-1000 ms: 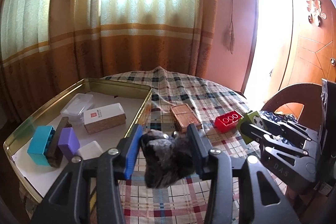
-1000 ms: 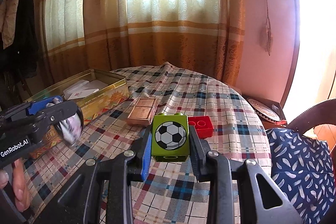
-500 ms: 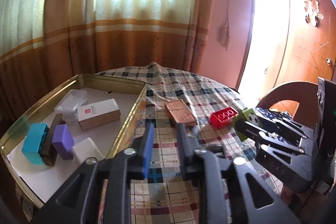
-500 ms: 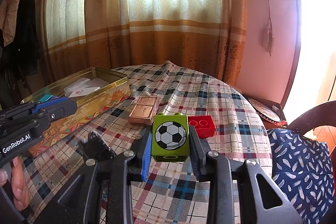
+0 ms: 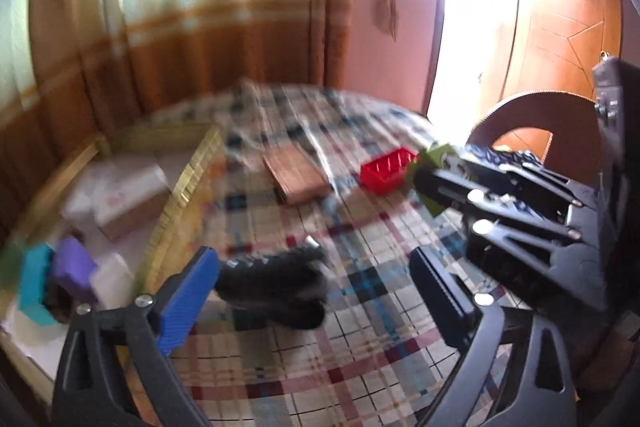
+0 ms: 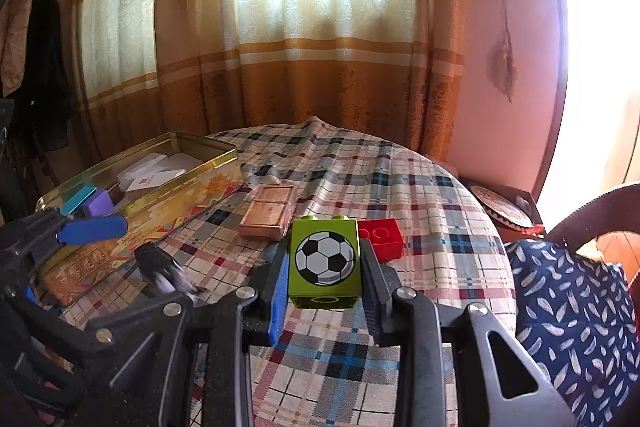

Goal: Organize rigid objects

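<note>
My left gripper (image 5: 312,291) has just been opening wide; the dark rock (image 5: 276,291) lies loose on the cloth between its jaws, toward nine o'clock. My right gripper (image 6: 324,287) clamps the green football block (image 6: 324,259), likely tin-bound (image 6: 200,183), ten o'clock.

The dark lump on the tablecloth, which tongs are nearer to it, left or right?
Left. The dark lump lies between the open left tongs, which just opened. The right tongs, off beside it, grip the football block.
</note>
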`<state>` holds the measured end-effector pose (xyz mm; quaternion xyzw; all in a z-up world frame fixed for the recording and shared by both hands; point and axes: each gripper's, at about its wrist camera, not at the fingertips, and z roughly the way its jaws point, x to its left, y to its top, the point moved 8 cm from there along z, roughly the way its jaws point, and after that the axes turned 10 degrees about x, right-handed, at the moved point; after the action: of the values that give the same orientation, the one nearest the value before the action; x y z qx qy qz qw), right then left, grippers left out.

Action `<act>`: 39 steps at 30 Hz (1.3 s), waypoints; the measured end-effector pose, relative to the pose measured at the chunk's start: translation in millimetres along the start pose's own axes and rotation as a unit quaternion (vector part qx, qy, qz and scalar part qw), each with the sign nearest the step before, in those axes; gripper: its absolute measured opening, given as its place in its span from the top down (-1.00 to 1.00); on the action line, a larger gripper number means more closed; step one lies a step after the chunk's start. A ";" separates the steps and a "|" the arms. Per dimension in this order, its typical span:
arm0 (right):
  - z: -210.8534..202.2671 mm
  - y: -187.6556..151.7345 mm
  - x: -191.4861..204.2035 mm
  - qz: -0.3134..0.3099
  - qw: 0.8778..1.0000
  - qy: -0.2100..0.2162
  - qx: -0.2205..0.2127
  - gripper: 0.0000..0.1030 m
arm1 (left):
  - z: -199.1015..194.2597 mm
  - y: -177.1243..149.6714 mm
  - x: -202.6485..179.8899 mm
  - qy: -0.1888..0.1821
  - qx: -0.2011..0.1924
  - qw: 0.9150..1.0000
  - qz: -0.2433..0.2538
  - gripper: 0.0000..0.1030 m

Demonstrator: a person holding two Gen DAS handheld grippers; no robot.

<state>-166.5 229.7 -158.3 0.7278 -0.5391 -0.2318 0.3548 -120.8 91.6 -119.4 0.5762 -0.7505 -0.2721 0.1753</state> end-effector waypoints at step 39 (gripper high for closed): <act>-6.0 1.7 0.0 -0.002 1.000 0.007 -0.015 0.34 | -27.9 6.1 20.3 0.041 -0.076 0.995 -0.045 -0.41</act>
<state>-163.2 231.1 -153.1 0.7250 -0.5318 -0.2357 0.3688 -115.0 67.5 -94.7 0.6048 -0.6933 -0.3124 0.2365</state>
